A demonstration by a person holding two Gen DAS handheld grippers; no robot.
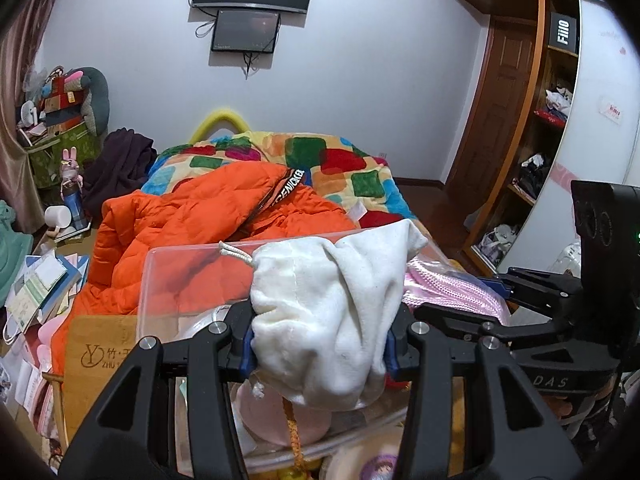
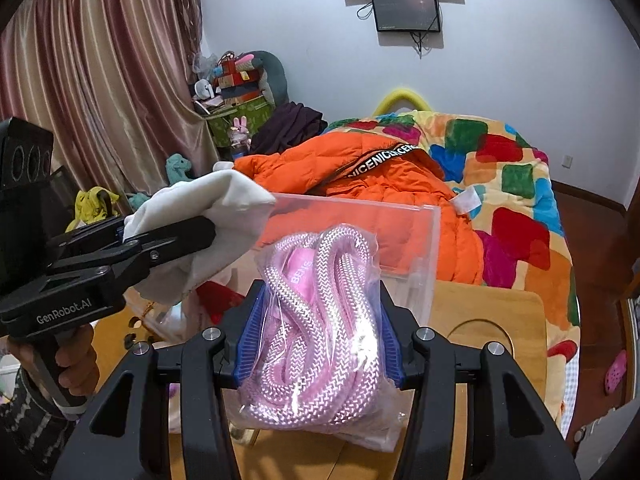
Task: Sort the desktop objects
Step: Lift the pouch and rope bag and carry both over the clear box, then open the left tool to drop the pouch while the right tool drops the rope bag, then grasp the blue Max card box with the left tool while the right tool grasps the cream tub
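- On the left, my left gripper [image 1: 320, 344] pinches a white drawstring pouch [image 1: 332, 300] between its blue pads, around the middle of the pouch. The pouch is in the air, above the clear plastic bin [image 1: 180, 276].
- I judge the pouch to be soft and light. It folds over the pads, so the grip should be on the thick middle part, not on the cord [image 1: 236, 252].
- The left gripper points forward and somewhat down. A hand [image 2: 64, 356] holds its handle from below.
- On the right, my right gripper [image 2: 316, 340] is pressed on a pink rope in a plastic bag [image 2: 320, 320], also held in the air just before the bin.
- The bag film looks slippery and the rope is flexible, so I think the pads must squeeze the rope coils themselves, not only the loose film.
- The right gripper also tilts downward, toward the wooden table [image 2: 492, 320].
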